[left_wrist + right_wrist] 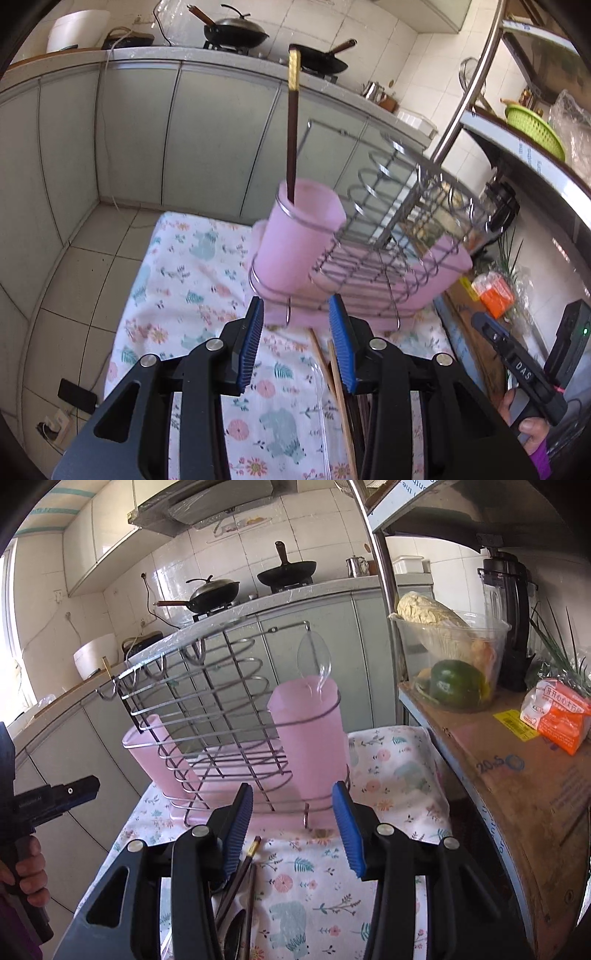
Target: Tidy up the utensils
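A lived-in home kitchen. Ahead of the tools, beyond the wire dish rack (pixel 207 709): grey-green base cabinets (pixel 207 140) under a pale countertop (pixel 295 590), two black woks (pixel 236 31) on a gas hob, white wall tiles (pixel 236 561), a range hood (pixel 207 502) above. To the right, a metal shelf (pixel 517 760) holding vegetables in a clear bowl (pixel 450 657) and a black blender (pixel 506 602).

The left gripper (pixel 297 325) fills the view from six o'clock to the centre, its blue-padded jaws apart with nothing between them, above a floral cloth (pixel 192 295). Just past the fingertips stands a wire rack (pixel 388 221) on a pink tray (pixel 436 280); a pink cup (pixel 295 240) sits in its near ring. One dark chopstick (pixel 292 136) with a gold top stands upright in that cup toward twelve o'clock. At five o'clock lie wooden chopsticks (pixel 341 398) and perhaps a clear plastic spoon (pixel 322 391). At four o'clock a hand (pixel 524 424) grips the right gripper's handle (pixel 517 362).
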The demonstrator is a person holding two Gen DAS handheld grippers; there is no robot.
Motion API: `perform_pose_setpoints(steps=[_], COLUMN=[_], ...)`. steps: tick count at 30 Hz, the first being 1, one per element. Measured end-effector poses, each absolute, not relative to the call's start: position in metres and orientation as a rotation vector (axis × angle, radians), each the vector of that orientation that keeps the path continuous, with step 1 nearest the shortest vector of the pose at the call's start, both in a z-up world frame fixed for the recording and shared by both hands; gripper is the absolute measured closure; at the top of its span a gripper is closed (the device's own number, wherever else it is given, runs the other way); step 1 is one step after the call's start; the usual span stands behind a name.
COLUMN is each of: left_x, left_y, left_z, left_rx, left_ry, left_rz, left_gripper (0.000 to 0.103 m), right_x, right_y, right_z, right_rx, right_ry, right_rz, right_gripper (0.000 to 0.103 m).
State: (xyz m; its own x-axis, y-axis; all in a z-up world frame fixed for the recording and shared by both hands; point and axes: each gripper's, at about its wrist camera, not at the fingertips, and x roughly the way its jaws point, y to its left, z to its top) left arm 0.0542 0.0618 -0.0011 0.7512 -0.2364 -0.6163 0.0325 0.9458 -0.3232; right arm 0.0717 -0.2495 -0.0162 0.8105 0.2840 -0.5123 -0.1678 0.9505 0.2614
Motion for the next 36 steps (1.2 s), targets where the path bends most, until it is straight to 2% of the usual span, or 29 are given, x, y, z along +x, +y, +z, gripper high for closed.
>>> perform_pose_setpoints(steps=[9, 13, 19, 22, 25, 30, 32, 36], left_x=[0.052, 0.053, 0.066, 0.075, 0.085, 0.095, 0.093, 0.085], left_y=[0.034, 0.019, -0.002, -0.011, -0.018, -0.018, -0.015, 0.0], left_z=[-0.042, -0.06, -0.085, -0.096, -0.105, -0.114, -0.109, -0.097], left_rx=[-0.253, -0.216, -0.161, -0.136, -0.119, -0.136, -0.143, -0.148], left_ry=[0.849, 0.926, 1.022, 1.051, 1.08, 1.099, 1.085, 1.043], left_rz=[-0.2, -0.24, -0.268, -0.269, -0.262, -0.255, -0.237, -0.191], left_gripper=[0.066, 0.08, 0.088, 0.088, 0.089, 0.1, 0.101, 0.101], right_x=[0.072, 0.073, 0.075, 0.079, 0.082, 0.086, 0.089, 0.098], right_y=[-0.234, -0.225, -0.229, -0.233, -0.232, -0.227, -0.223, -0.211], right_z=[-0.043, -0.052, -0.064, -0.073, -0.082, -0.09, -0.091, -0.096], right_rx=[0.146, 0.102, 0.179, 0.217, 0.236, 0.236, 0.231, 0.225], right_ry=[0.723, 0.772, 0.824, 0.871, 0.911, 0.944, 0.96, 0.998], right_rz=[0.261, 0.275, 0.326, 0.362, 0.386, 0.414, 0.422, 0.439], right_gripper=[0.055, 0.054, 0.055, 0.061, 0.074, 0.079, 0.083, 0.084])
